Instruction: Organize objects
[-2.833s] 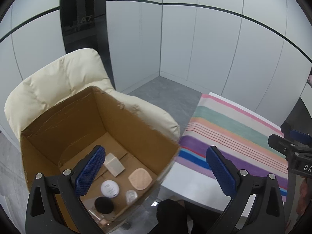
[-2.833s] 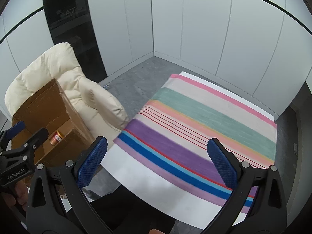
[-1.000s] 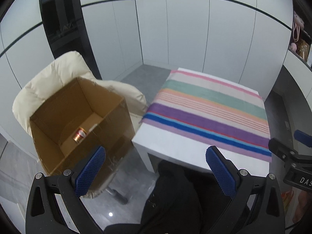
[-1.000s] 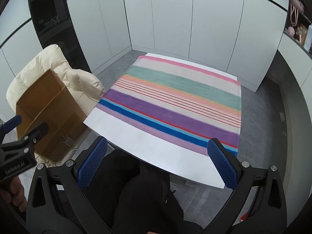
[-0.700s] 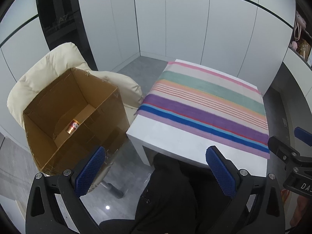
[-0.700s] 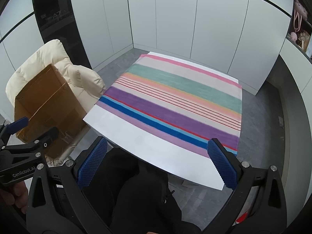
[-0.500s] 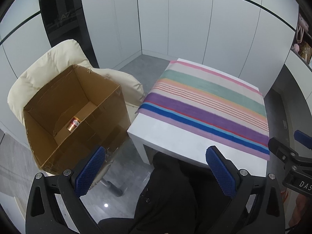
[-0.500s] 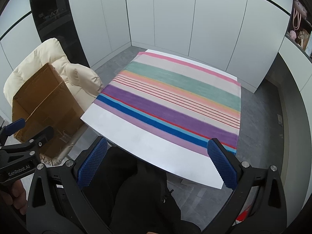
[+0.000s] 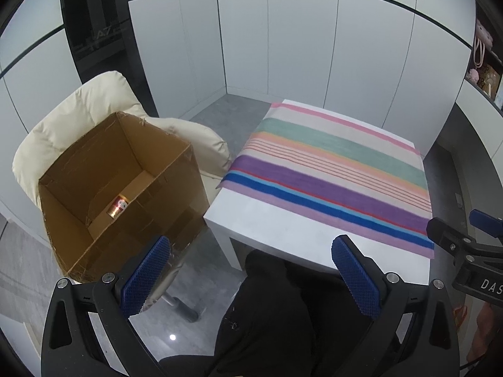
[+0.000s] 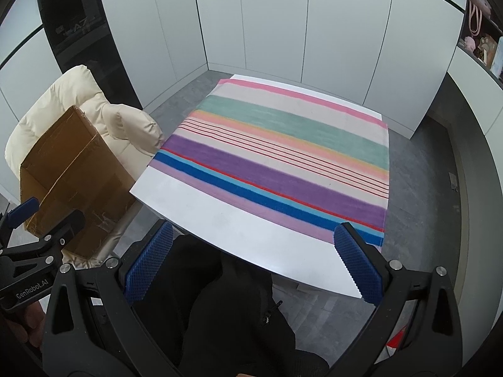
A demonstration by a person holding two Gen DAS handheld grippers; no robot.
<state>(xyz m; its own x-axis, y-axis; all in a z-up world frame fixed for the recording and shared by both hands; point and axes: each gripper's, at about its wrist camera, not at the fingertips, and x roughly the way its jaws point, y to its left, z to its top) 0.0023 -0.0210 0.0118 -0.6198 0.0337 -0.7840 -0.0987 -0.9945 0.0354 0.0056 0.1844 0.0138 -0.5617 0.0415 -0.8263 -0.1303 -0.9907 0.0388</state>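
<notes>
An open cardboard box (image 9: 94,163) rests on a cream armchair (image 9: 81,110) left of the white table (image 9: 283,229). Deep inside the box lies a small red and gold can (image 9: 117,206); the rest of its floor is hidden by the near wall. A striped cloth (image 10: 283,154) covers the far part of the table, with nothing on it. My left gripper (image 9: 251,275) is open, held high above the person's lap near the table's front edge. My right gripper (image 10: 251,262) is open too, empty, over the lap in front of the table.
The box (image 10: 72,169) shows only its outer side in the right wrist view. White wall panels and a dark glass strip (image 9: 94,31) stand behind. A shelf with small pink items (image 10: 481,40) is at the far right. Grey floor surrounds the table.
Both grippers have pulled up and back from the box toward the person. The view went from inside the box to the whole table. Both stayed open.
</notes>
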